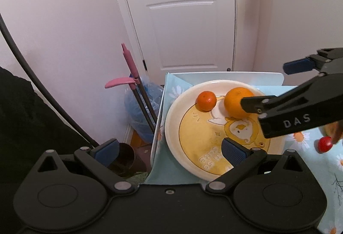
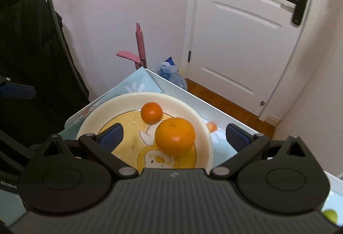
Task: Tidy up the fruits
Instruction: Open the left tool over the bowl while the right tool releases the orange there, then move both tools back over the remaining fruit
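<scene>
**Two citrus on the plate, more fruit off it**

The landmark is the round cream plate with a yellow cartoon centre (image 2: 205,126), which sits on a pale blue daisy-print cloth (image 1: 171,171) over a white table (image 2: 216,103) near a white panelled door (image 1: 184,19). On the plate's far side lie a small, deep-orange mandarin (image 2: 151,112) and a larger, paler orange (image 2: 175,135); in the right wrist view they look to be touching or nearly so, in the left wrist view a narrow gap shows between them. Gathered at one edge, they leave most of the plate's face bare, probably for further fruit.

The right gripper (image 2: 174,136) hovers over the plate with its blue-padded jaws spread wide to either side of the larger orange and touching nothing. That fits a fruit just set down, though a reach to take it would look the same. The left gripper (image 1: 169,150) hangs at the plate's near-left edge, one finger over the plate and the other past the table edge, jaws likewise released and empty.

Off the plate, to its right, a small red round fruit (image 1: 324,143) rests on the cloth beside something partly hidden by the right gripper. A yellow-green fruit (image 2: 331,215) shows at the near right of the plate, so sorting seems unfinished.
</scene>
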`<state>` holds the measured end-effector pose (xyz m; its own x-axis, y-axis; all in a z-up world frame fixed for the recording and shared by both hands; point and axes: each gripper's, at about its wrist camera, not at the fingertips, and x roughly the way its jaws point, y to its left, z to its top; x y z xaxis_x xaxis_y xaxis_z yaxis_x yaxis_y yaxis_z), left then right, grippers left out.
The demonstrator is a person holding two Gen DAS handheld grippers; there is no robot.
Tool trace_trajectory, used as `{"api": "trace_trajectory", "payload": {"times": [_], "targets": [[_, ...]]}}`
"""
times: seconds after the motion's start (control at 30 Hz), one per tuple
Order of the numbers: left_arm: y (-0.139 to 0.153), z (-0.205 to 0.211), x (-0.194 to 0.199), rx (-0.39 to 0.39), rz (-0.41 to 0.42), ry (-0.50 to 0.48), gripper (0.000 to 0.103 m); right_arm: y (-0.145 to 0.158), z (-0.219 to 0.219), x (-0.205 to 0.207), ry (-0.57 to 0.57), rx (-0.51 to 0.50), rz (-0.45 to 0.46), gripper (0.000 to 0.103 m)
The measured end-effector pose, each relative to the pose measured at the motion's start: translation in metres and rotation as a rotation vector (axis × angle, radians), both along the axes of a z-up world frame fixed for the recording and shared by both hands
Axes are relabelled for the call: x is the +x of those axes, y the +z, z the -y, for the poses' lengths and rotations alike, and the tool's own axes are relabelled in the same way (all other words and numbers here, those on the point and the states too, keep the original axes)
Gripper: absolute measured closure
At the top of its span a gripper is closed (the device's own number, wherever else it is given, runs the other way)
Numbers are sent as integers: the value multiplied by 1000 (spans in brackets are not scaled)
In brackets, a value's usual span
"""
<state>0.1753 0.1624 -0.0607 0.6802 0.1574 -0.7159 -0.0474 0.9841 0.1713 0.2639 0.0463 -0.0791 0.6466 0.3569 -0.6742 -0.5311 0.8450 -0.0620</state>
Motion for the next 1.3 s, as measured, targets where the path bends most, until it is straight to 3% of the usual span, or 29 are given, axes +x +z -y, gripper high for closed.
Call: {"api": "trace_trajectory", "payload": {"times": [0.43,0.73,1.0,1.3], "targets": [[29,25,-29,-2,69,-69,0,45,46,-54,-136,48,54,0],[44,69,-57,8,95,-45,0,65,108,-95,-165,94,62,0],[45,123,-80,11,110,-63,0,64,188,-129,-206,94,41,0],[29,189,-97,-17,113,-124,0,43,275,-158,-250,34,29,0]]}}
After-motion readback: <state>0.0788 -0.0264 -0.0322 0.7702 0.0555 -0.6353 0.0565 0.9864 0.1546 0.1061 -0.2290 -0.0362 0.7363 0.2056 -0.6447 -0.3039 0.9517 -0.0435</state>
